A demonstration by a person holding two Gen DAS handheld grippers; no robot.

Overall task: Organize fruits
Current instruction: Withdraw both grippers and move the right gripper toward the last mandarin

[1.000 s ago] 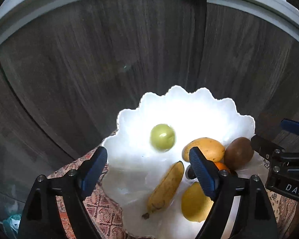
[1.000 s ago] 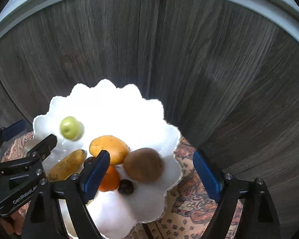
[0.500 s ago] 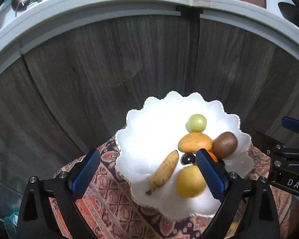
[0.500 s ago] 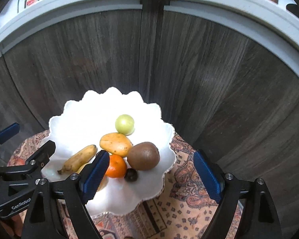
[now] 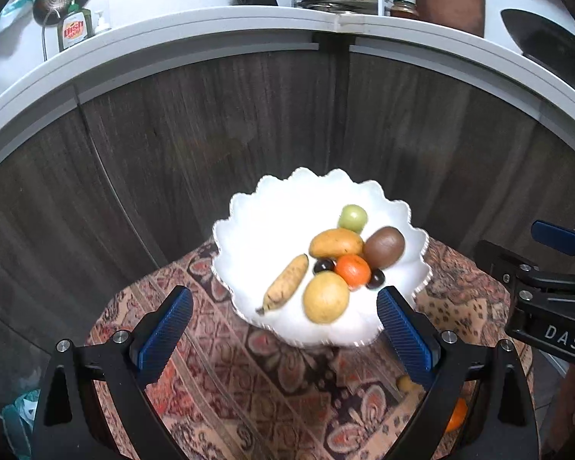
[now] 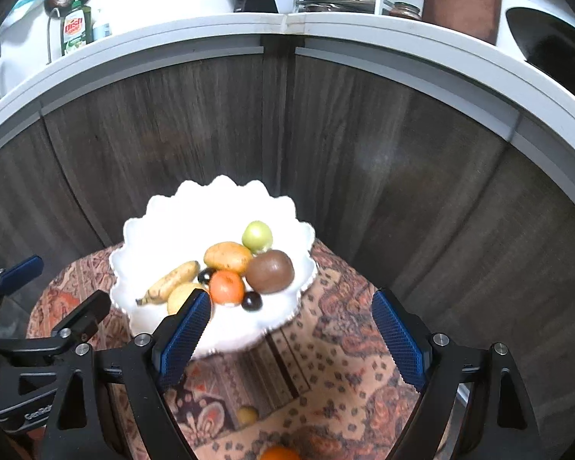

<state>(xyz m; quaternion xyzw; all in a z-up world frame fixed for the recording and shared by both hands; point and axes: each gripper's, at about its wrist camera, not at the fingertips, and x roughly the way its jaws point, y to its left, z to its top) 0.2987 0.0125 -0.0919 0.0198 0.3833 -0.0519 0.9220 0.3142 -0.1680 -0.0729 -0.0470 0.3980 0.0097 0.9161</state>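
Observation:
A white scalloped bowl (image 5: 249, 230) (image 6: 153, 226) stands on a patterned cloth. It holds a banana (image 5: 285, 283), a yellow round fruit (image 5: 326, 297), an orange (image 5: 352, 269), a mango (image 5: 335, 243), a kiwi (image 5: 384, 247), a green fruit (image 5: 352, 217) and two dark plums (image 5: 324, 265). My left gripper (image 5: 283, 333) is open and empty, in front of the bowl. My right gripper (image 6: 291, 329) is open and empty, in front of the bowl and right of centre. A small yellow fruit (image 6: 247, 414) and an orange (image 6: 278, 452) lie on the cloth near me.
The patterned cloth (image 5: 230, 383) covers a small table. Dark wooden cabinet doors (image 5: 211, 134) stand behind it under a white counter (image 5: 211, 34). The counter carries a dish soap bottle (image 5: 74, 28), pots and a pan. The right gripper shows at the right edge of the left wrist view (image 5: 548, 291).
Both grippers have pulled back and up from the bowl, so it looks smaller and more cloth shows. The green fruit rolled to the right, beside the mango. The counter came into view.

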